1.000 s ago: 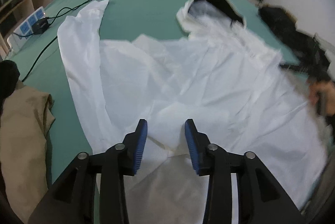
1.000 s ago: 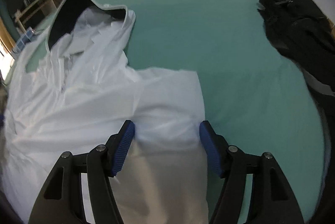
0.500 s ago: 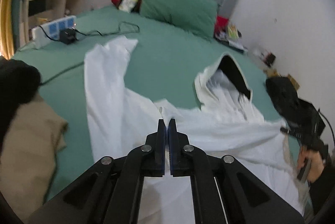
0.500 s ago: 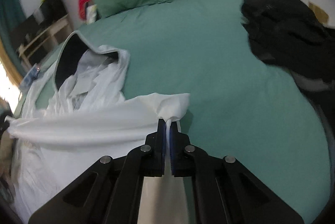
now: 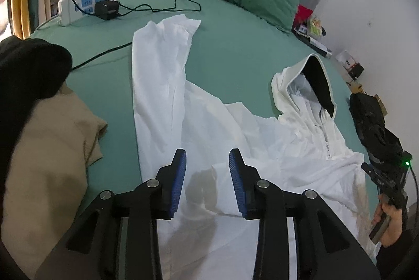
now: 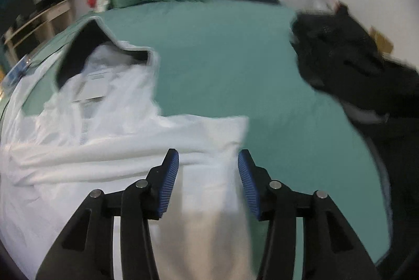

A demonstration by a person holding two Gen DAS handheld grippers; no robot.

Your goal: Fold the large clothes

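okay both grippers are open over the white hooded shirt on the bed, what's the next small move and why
Probably take the left gripper to the long sleeve stretched toward the power strip and fold it in over the body of the white hooded shirt. Both grippers' jaws have just been opening with nothing pinched, the right gripper too, and that sleeve lies spread out on the green sheet.

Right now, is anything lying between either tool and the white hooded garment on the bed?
Nothing visible. The left tool and right tool both hang open right over the white hooded garment, with only bare fabric between their jaws. The tan cloth and black clothing lie off to the sides.
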